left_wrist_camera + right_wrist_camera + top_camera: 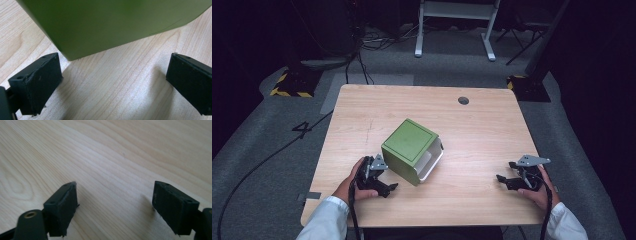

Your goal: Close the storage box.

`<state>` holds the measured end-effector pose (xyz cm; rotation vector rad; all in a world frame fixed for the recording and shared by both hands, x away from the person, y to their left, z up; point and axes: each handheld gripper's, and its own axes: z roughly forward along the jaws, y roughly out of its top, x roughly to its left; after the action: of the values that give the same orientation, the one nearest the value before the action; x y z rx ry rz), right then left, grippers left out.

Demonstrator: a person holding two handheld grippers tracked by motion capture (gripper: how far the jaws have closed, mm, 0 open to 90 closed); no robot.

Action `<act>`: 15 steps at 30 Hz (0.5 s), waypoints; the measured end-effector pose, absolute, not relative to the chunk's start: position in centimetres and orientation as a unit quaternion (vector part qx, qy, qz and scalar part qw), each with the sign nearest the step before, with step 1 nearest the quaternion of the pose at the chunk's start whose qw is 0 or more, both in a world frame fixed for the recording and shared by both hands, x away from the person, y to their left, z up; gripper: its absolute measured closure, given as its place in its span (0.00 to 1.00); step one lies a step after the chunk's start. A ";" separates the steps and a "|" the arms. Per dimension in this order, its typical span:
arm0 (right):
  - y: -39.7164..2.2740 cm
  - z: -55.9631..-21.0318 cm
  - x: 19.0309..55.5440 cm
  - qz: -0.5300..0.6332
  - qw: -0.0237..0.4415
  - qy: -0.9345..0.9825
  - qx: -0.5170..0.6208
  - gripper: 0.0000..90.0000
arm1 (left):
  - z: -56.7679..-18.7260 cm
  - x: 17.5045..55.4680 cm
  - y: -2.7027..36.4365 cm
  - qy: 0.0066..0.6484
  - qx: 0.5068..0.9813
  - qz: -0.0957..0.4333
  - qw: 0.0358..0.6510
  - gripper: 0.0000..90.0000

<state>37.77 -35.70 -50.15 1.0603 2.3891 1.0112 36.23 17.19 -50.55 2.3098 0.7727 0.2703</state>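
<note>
Green box [409,150] near the middle of the wooden table [477,130], turned cornerwise to the table edges, flat green top up, one near corner toward the person. White inner part [430,164] visible at the open side on its right, facing the right gripper's end of the table. In the left gripper view, green box wall [110,25] just ahead of the jaws, lower corner close to the left-hand jaw, a strip of bare wood between.

Left gripper [382,185] just beside the box's near-left face, held low over the table in the left hand [357,180]; jaws wide apart, nothing between them, not touching the box.

Right gripper [507,177] well apart from the box, near the table's right edge, held in the right hand [539,192]; jaws spread wide over bare wood grain, nothing gripped.

Small round dark grommet [463,100] near the far edge of the table. White sleeves [324,220] at the near edge. Grey carpet [257,150] around the table.
</note>
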 end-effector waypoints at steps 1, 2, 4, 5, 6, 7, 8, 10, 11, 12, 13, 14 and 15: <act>-36.2 -50.4 37.8 0.369 0.165 0.834 0.375 0.20 | -50.6 36.2 17.2 0.297 0.887 0.104 0.339 0.00; -36.3 -50.4 37.8 0.368 0.168 0.831 0.381 0.19 | -50.6 36.2 17.2 0.297 0.887 0.104 0.339 0.00; -36.3 -50.4 37.8 0.365 0.173 0.830 0.384 0.19 | -50.6 36.2 17.2 0.297 0.887 0.104 0.339 0.00; -36.3 -50.4 37.8 0.365 0.173 0.830 0.384 0.19 | -50.6 36.2 17.2 0.297 0.887 0.104 0.339 0.00; -36.3 -50.4 37.8 0.365 0.172 0.831 0.384 0.18 | -50.6 36.2 17.2 0.297 0.887 0.104 0.339 0.00; -36.3 -50.4 37.8 0.365 0.172 0.831 0.382 0.17 | -50.6 36.2 17.2 0.297 0.887 0.104 0.339 0.00; -36.2 -50.4 37.8 0.364 0.172 0.832 0.381 0.17 | -50.5 36.2 17.2 0.297 0.887 0.105 0.338 0.00; -36.2 -50.4 37.9 0.364 0.171 0.833 0.380 0.17 | -50.5 36.1 17.2 0.300 0.886 0.104 0.338 0.00; -36.2 -50.4 37.9 0.364 0.171 0.833 0.379 0.17 | -50.5 36.1 17.2 0.301 0.886 0.105 0.337 0.00; -36.2 -50.4 37.9 0.364 0.171 0.833 0.379 0.17 | -50.5 36.1 17.2 0.301 0.886 0.105 0.338 0.00; -36.2 -50.4 37.9 0.364 0.171 0.833 0.379 0.17 | -50.6 36.1 17.2 0.301 0.886 0.105 0.338 0.00; -36.2 -50.4 37.9 0.364 0.171 0.833 0.379 0.17 | -50.5 36.1 17.2 0.300 0.886 0.105 0.338 0.00; -36.2 -50.4 37.9 0.364 0.171 0.833 0.379 0.17 | -50.5 36.1 17.2 0.300 0.886 0.105 0.338 0.00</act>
<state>37.87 -36.15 -50.40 1.0769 2.3671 1.0336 36.13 17.21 -50.55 2.3078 0.7818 0.2737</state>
